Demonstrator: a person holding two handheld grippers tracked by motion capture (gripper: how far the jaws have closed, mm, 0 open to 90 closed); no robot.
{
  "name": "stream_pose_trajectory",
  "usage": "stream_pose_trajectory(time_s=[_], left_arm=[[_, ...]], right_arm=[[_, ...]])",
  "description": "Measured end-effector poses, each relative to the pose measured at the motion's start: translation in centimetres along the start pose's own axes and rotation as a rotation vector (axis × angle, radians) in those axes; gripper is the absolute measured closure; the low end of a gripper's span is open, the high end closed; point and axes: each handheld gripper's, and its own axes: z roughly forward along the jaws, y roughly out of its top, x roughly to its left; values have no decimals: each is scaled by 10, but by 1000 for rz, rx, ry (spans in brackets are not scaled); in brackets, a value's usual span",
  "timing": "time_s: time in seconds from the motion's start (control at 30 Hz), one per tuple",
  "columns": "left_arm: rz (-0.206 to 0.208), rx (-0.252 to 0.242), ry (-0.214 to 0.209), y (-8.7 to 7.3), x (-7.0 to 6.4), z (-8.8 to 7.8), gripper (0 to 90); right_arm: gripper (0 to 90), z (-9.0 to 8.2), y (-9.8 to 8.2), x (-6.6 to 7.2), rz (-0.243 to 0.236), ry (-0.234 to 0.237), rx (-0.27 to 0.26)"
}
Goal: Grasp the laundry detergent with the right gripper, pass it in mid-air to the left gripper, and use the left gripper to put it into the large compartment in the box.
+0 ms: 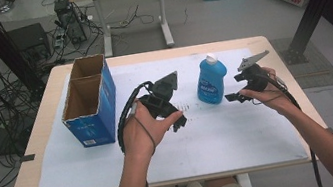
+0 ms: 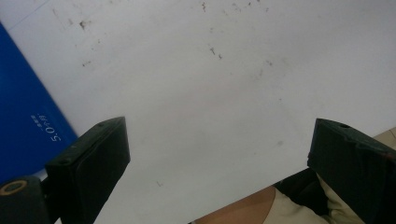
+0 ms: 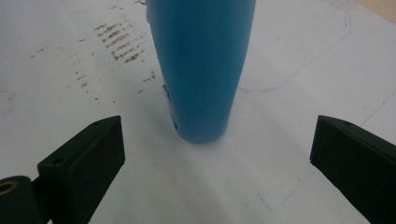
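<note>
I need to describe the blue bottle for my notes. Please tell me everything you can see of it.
The bottle is see-through blue plastic holding blue liquid, with a white cap on top and a blue label with white print on its front. It stands upright on the white sheet, right of the middle of the table. The right gripper faces it with its fingers wide apart, and nothing touches it but the sheet.

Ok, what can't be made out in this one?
- Bottle label: too small to read in the high view; the right gripper view shows the plain lower body, its top cut off by the edge.
- Box inside: the bottom is dark in the high view.
- Box print: cut off at the left gripper view's edge.
- Left gripper jaws: partly hidden by the hand in the high view.
</note>
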Motion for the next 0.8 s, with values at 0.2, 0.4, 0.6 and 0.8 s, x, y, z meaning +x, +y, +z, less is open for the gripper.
stream_pose_trajectory(time_s=[0.2,0.4,0.6,0.8], left_arm=[[-2,-2,1,-1,1,1,58],[-1,2,1,-1,1,3,58],[0,-2,4,-1,0,2,58],[0,4,10,-1,-1,2,58]], right_arm=[[30,7,4,4,-9,7,-34],[30,12,4,8,-23,16,-74],[28,15,6,10,-21,24,-113],[26,21,6,10,-10,31,-150]])
